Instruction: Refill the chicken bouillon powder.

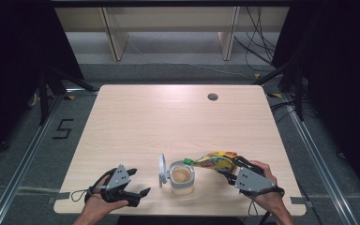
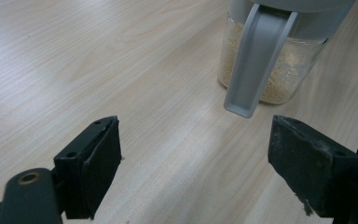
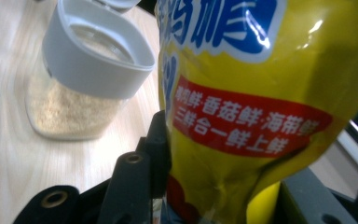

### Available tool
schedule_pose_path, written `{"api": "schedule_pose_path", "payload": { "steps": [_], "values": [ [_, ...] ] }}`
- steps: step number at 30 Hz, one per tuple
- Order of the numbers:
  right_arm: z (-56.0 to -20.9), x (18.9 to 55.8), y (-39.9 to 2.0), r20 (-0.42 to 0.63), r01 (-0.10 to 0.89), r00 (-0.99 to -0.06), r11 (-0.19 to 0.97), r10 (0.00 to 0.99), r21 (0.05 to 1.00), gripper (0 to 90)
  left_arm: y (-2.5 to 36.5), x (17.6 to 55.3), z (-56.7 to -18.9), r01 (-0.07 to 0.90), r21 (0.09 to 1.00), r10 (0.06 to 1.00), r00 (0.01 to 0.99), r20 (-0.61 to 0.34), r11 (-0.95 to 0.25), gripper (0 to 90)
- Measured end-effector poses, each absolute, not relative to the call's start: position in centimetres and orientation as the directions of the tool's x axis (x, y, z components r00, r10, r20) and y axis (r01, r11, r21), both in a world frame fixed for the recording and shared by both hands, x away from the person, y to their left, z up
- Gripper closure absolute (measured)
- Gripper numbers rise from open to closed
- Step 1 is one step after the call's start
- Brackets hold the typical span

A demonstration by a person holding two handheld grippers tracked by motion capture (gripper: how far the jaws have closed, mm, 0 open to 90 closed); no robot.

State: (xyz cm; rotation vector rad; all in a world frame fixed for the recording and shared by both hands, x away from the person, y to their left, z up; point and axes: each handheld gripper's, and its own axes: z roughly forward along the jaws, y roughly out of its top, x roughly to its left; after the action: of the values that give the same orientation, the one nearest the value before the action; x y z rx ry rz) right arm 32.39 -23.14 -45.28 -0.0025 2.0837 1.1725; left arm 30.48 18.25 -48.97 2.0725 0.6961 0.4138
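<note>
Jar (image 1: 183, 177) near table's (image 1: 178, 112) front edge, apparently beside pouch (image 1: 218, 161).

**Wood, clear plastic and glossy foil**

The table (image 1: 168, 117) has a pale wood-grain top with a smooth, matt finish. The jar (image 2: 279, 70) looks like clear plastic or glass, holding fine, sandy beige granules, with a matt grey plastic lid (image 3: 88, 60). The pouch (image 3: 261, 93) is glossy yellow film, creased and reflecting light. The gripper pads (image 2: 98, 163) are matt black and slightly rough.
</note>
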Motion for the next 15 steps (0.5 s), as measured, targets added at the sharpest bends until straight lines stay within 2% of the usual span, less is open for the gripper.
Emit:
{"api": "schedule_pose_path", "payload": {
  "steps": [3,5,9,14,15],
  "values": [
    [-45.6,33.1,-23.5,-0.549,-0.310,-0.750,0.538,0.368,0.784,66.2,18.1,30.3,-49.1,0.348,0.837,0.632,0.775,-0.002,-0.423,16.8],
    [-45.8,33.6,-23.9,-0.509,-0.280,-0.760,0.503,0.403,0.818,66.7,18.2,30.5,-49.0,0.320,0.840,0.615,0.788,0.021,-0.438,16.7],
    [-46.1,35.0,-24.8,-0.458,-0.252,-0.763,0.443,0.456,0.861,67.8,18.0,30.3,-49.1,0.334,0.846,0.627,0.779,0.001,-0.416,16.6],
    [-46.8,36.8,-25.2,-0.348,-0.182,-0.779,0.343,0.522,0.921,69.7,18.2,30.5,-49.0,0.318,0.837,0.614,0.789,0.027,-0.446,16.7],
    [-47.0,37.2,-25.3,-0.338,-0.177,-0.776,0.330,0.532,0.927,70.0,18.1,30.4,-49.1,0.347,0.838,0.630,0.777,-0.004,-0.422,16.7]
  ]
}}
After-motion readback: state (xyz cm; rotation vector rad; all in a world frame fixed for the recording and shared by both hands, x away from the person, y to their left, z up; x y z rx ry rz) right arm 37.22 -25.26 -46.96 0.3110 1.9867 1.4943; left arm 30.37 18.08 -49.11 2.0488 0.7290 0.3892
